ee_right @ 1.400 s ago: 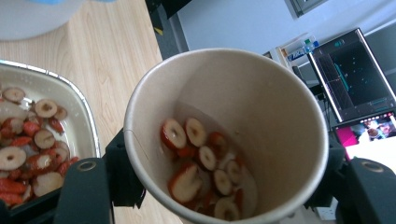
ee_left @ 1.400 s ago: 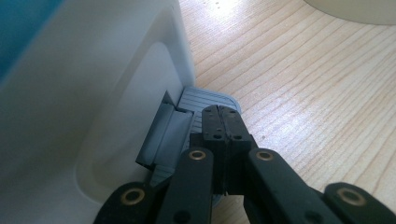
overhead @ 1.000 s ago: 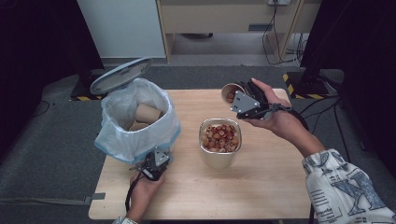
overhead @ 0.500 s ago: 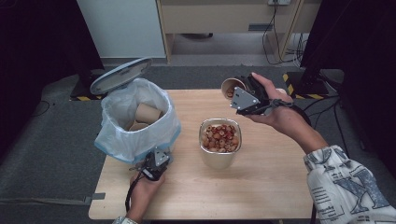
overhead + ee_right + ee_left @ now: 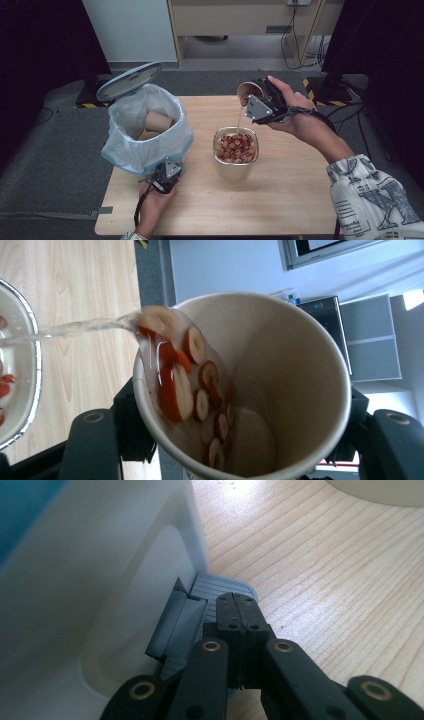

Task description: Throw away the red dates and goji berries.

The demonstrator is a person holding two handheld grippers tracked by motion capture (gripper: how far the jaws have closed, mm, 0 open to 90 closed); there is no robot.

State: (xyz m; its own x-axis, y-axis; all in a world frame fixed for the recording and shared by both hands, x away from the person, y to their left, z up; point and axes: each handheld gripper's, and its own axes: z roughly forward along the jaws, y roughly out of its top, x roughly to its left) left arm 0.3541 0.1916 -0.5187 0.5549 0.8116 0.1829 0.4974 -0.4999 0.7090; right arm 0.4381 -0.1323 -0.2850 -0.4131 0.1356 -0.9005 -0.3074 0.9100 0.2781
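My right gripper (image 5: 253, 96) is shut on a tan paper cup (image 5: 248, 91), tilted above the far rim of a metal bowl (image 5: 235, 171) at the table's middle. A thin stream of liquid (image 5: 239, 120) falls from the cup into the bowl, which holds red sliced fruit (image 5: 236, 147). In the right gripper view the cup (image 5: 280, 380) sits between the jaws, with fruit slices (image 5: 175, 390) sliding toward its lip. My left gripper (image 5: 167, 176) is shut, with its fingertips (image 5: 239, 611) resting on the grey pedal (image 5: 220, 587) of a small bin (image 5: 145, 135).
The bin's lid (image 5: 129, 81) stands raised and its white bag holds used paper cups (image 5: 157, 121). The bin stands at the left end of the wooden table (image 5: 285, 200). Dark floor and cables surround the table, with a cabinet behind it.
My right hand has tipped the cup a little further over the bowl, and the poured stream now shows clearly. The left gripper has stayed on the pedal.
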